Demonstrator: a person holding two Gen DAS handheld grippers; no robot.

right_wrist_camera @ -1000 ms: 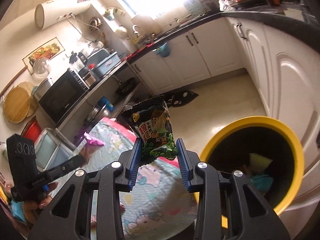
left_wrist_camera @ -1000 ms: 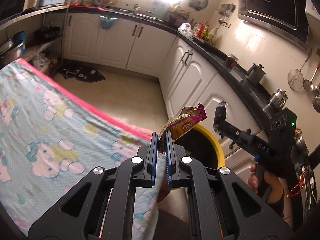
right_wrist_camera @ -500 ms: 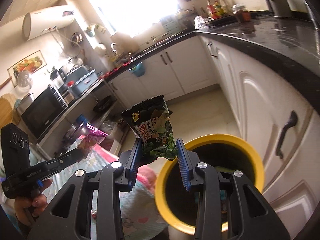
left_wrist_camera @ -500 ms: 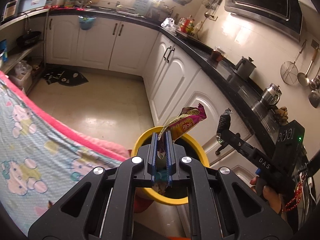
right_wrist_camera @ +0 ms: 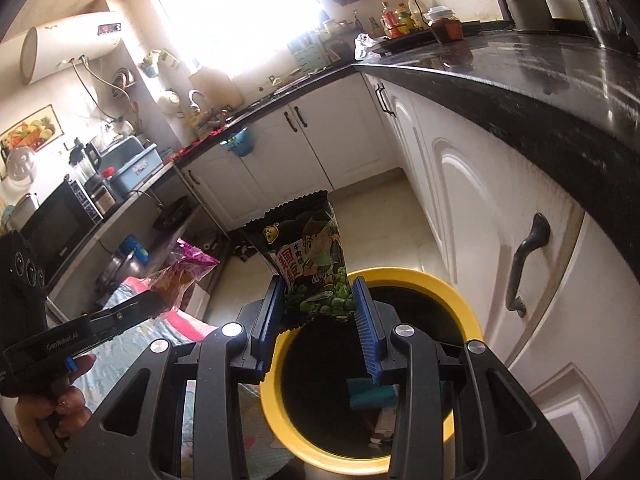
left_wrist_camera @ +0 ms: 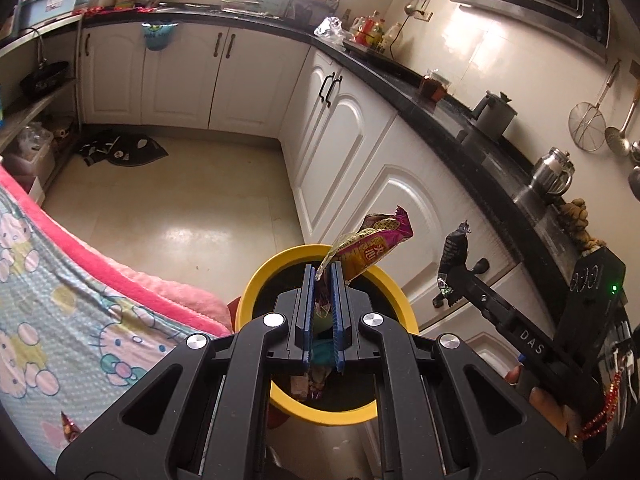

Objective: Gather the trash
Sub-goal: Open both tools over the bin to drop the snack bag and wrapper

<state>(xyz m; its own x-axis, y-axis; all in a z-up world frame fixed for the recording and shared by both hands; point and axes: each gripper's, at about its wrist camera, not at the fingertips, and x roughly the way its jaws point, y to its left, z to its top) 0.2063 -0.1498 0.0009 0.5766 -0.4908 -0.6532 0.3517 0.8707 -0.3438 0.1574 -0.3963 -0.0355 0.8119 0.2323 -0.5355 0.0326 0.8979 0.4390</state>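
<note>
My left gripper (left_wrist_camera: 322, 280) is shut on a pink and yellow snack wrapper (left_wrist_camera: 372, 246) and holds it above the yellow-rimmed trash bin (left_wrist_camera: 256, 300). My right gripper (right_wrist_camera: 318, 300) is shut on a black and green pea snack bag (right_wrist_camera: 310, 264) over the same bin (right_wrist_camera: 468, 312). Several pieces of trash lie inside the bin. The right gripper with its bag (left_wrist_camera: 454, 256) shows at the right of the left wrist view. The left gripper with its wrapper (right_wrist_camera: 184, 270) shows at the left of the right wrist view.
A table with a cartoon-print cloth and pink edge (left_wrist_camera: 80, 280) sits left of the bin. A small wrapper (left_wrist_camera: 68, 432) lies on it. White cabinets (left_wrist_camera: 360, 152) under a black counter (right_wrist_camera: 520, 92) stand right behind the bin. Tiled floor (left_wrist_camera: 180, 200) lies beyond.
Both grippers have moved from beside the table to over the bin, each still holding its wrapper. The bin now sits directly under both.
</note>
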